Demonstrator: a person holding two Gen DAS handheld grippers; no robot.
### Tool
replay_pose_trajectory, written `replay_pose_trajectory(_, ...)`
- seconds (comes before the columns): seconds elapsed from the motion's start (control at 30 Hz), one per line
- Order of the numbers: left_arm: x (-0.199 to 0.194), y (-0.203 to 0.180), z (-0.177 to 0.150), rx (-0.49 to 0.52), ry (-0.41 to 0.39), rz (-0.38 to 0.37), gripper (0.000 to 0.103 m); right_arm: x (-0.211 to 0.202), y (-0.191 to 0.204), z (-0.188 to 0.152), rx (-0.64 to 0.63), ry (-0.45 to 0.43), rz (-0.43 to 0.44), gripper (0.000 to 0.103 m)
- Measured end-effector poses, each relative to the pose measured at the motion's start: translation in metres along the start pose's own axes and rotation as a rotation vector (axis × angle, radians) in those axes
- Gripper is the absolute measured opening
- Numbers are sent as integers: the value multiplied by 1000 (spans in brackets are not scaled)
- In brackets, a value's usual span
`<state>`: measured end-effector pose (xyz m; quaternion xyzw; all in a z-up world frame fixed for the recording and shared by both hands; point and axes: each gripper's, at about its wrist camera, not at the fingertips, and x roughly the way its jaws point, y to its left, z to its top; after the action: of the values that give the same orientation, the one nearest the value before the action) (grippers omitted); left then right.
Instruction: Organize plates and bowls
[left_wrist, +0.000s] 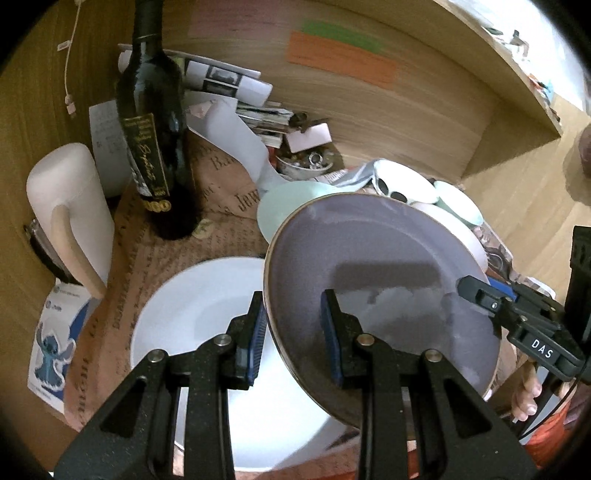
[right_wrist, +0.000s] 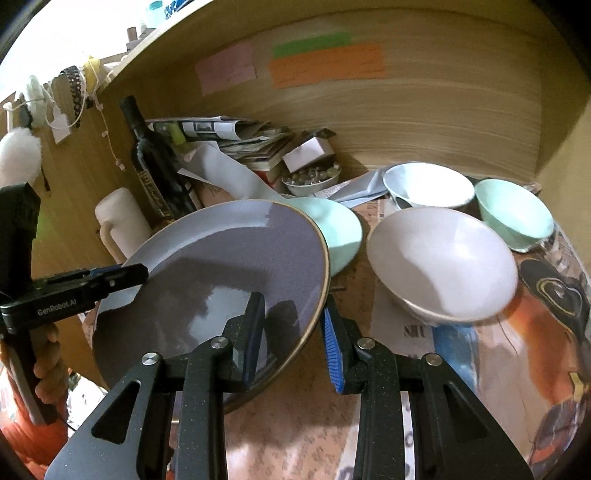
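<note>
The left gripper (left_wrist: 293, 332) and right gripper (right_wrist: 295, 332) are both clamped narrow at lower centre of their frames, each angled downward.

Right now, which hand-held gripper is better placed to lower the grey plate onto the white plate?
Probably left: the left hand-held gripper clamps the grey plate at the rim above the white plate.

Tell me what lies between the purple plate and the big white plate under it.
Nothing visible. The purple plate, clamped by the left gripper and right gripper, hangs tilted over the white plate, whose visible face carries nothing.
</note>
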<state>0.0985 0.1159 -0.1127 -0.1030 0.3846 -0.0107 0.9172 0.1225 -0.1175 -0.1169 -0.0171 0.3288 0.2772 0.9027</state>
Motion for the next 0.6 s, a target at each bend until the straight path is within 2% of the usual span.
replay_pose_trajectory(0.6, 7, -50, -39, -8, 45, -31, 29, -36, -35, -46, 14, 34, -21, 28)
